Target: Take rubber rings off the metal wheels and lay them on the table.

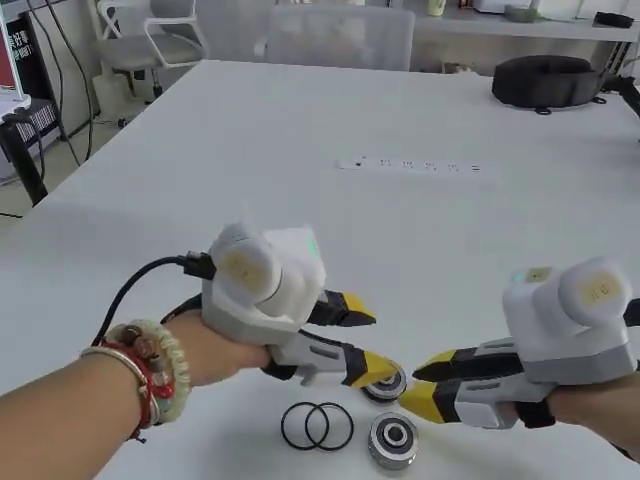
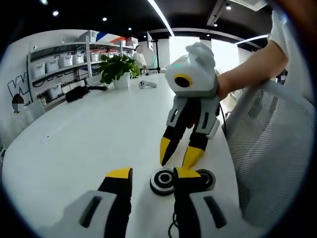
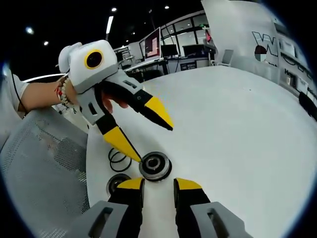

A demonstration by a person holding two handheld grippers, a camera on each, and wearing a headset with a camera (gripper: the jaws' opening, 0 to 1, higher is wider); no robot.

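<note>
Two metal wheels lie near the table's front edge. The nearer wheel (image 1: 392, 440) lies alone. The farther wheel (image 1: 388, 386) (image 2: 162, 181) (image 3: 155, 166) has a dark band around its rim. My left gripper (image 1: 368, 337) (image 2: 153, 173) is open wide, its lower yellow tip at that wheel's edge. My right gripper (image 1: 425, 382) (image 3: 159, 184) faces it from the right, open, tips just short of the same wheel. Two black rubber rings (image 1: 317, 425) (image 3: 118, 158) lie overlapping on the table (image 1: 300, 150), left of the nearer wheel. The second wheel (image 2: 205, 178) (image 3: 118, 183) is partly hidden by a jaw.
A white power strip (image 1: 415, 165) lies mid-table. A black round object (image 1: 545, 80) sits at the far right and chairs (image 1: 340, 35) stand beyond the far edge. A mesh chair back (image 2: 267, 148) is close by the front edge. A potted plant (image 2: 116, 69) stands far along the table.
</note>
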